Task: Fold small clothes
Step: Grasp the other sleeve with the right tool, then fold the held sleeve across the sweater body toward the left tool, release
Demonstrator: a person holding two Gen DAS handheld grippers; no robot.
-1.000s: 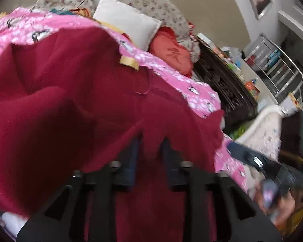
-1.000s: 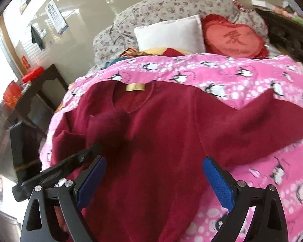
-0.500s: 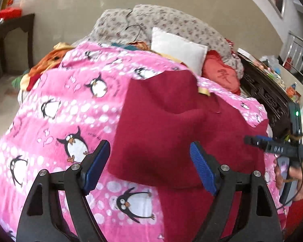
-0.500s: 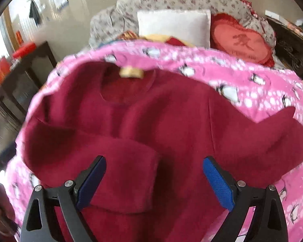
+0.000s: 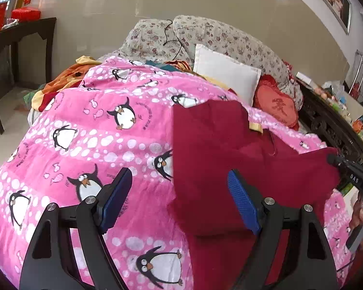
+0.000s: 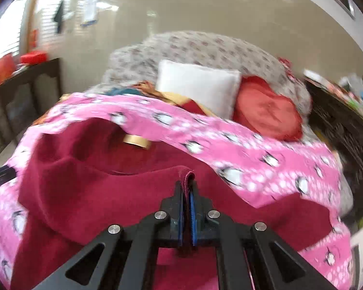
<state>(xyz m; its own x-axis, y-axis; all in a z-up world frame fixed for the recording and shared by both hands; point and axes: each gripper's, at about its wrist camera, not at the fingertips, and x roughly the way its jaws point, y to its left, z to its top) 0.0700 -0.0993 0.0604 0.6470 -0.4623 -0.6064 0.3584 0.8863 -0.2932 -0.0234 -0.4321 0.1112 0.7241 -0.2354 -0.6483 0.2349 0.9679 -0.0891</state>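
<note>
A dark red sweater (image 5: pixel 220 149) lies on a pink penguin blanket (image 5: pixel 89 145), its left side folded inward with a straight edge. My left gripper (image 5: pixel 179 200) is open and empty, hovering above the sweater's left edge. In the right wrist view the right gripper (image 6: pixel 186 193) is shut on the cuff of the sweater's sleeve (image 6: pixel 185 172), lifted over the sweater body (image 6: pixel 96 193). A gold neck label (image 6: pixel 136 141) shows at the collar. The right gripper also shows at the far right of the left wrist view (image 5: pixel 351 174).
A white pillow (image 5: pixel 225 75), a red heart cushion (image 5: pixel 277 107) and a floral quilt (image 5: pixel 205 36) lie at the head of the bed. A dark wooden table (image 5: pixel 19 38) stands left. A dark carved cabinet (image 5: pixel 336 130) runs along the right.
My left gripper let go of the sweater, opened and drew back to the left. My right gripper closed on the right sleeve cuff and is carrying it over the sweater.
</note>
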